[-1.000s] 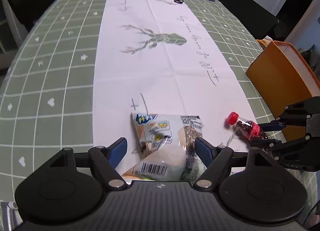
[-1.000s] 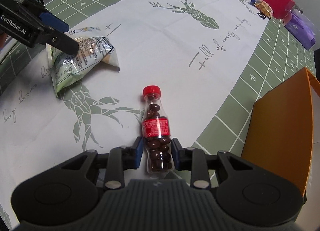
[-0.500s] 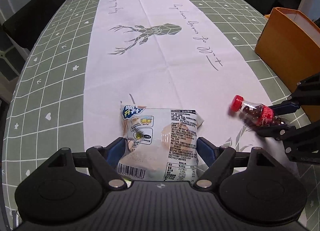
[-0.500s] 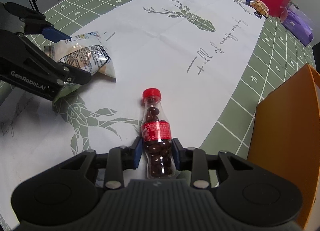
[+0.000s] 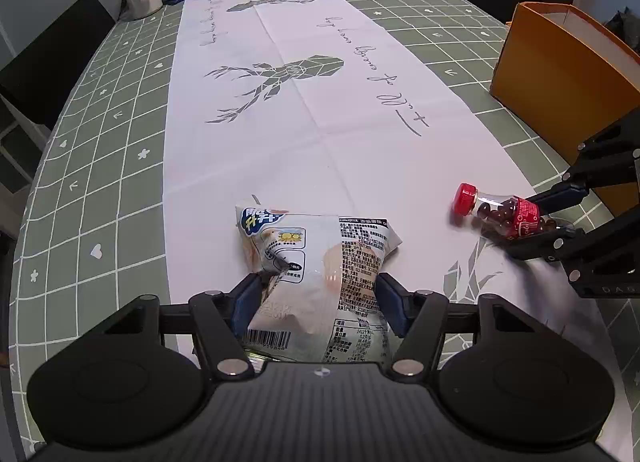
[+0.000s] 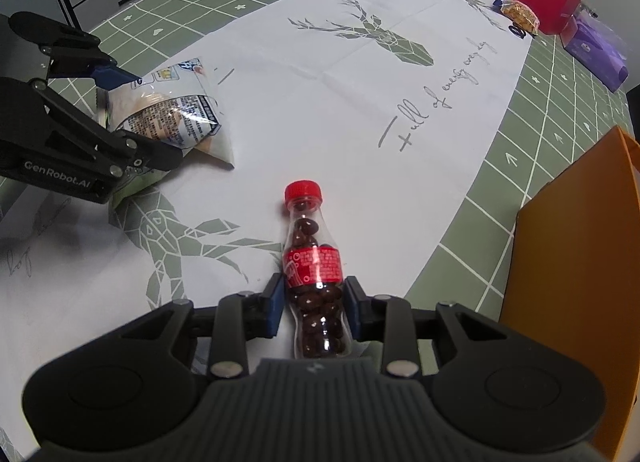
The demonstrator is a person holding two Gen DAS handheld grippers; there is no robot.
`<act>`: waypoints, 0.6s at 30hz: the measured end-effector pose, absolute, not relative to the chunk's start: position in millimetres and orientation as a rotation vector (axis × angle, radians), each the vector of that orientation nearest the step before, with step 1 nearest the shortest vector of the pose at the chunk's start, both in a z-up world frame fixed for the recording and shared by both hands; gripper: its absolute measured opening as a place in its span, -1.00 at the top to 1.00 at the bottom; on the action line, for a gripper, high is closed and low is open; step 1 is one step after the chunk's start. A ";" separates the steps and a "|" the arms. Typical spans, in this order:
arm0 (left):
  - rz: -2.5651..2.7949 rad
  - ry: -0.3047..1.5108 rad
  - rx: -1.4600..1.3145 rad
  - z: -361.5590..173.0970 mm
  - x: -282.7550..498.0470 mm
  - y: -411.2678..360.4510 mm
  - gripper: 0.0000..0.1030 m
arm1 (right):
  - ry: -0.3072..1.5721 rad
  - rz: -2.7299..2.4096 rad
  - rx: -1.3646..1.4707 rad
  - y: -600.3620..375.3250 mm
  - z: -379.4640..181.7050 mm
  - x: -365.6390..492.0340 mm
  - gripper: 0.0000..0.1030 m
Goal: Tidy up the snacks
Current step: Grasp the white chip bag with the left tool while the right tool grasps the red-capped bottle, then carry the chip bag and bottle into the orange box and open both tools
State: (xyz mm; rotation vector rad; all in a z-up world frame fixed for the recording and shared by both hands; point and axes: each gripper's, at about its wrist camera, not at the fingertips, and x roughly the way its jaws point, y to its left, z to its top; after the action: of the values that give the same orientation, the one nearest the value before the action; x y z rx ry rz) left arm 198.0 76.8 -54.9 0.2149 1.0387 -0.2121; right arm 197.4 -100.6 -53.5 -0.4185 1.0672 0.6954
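The left gripper (image 5: 318, 298) pinches the snack bag (image 5: 320, 262), its lower end hidden behind the gripper body. The right gripper (image 6: 314, 308) pinches the bottle (image 6: 314, 262) above the table runner (image 5: 320, 102).

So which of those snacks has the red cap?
The small candy bottle in the right gripper; the snack bag in the left gripper is a flat packet.

Even indoor light, fisheye-warped edges
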 end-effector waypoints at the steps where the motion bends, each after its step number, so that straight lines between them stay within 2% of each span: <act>1: -0.218 1.038 0.219 -54.0 197.6 76.9 -0.22 | 1.069 0.697 -0.420 -100.6 -53.5 196.7 0.42; 4: -0.234 1.040 0.214 -50.0 197.4 77.1 -0.10 | 1.071 0.703 -0.424 -101.3 -53.1 195.2 0.42; 18: -0.266 0.978 0.206 -17.8 197.0 65.6 -0.07 | 1.029 0.692 -0.385 -117.3 -27.2 193.3 0.42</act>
State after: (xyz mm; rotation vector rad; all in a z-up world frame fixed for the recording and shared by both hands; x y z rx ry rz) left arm 197.0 65.6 -17.8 0.2059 0.9783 -0.2655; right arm 193.3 -117.3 -27.2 -0.3847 1.0285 0.6916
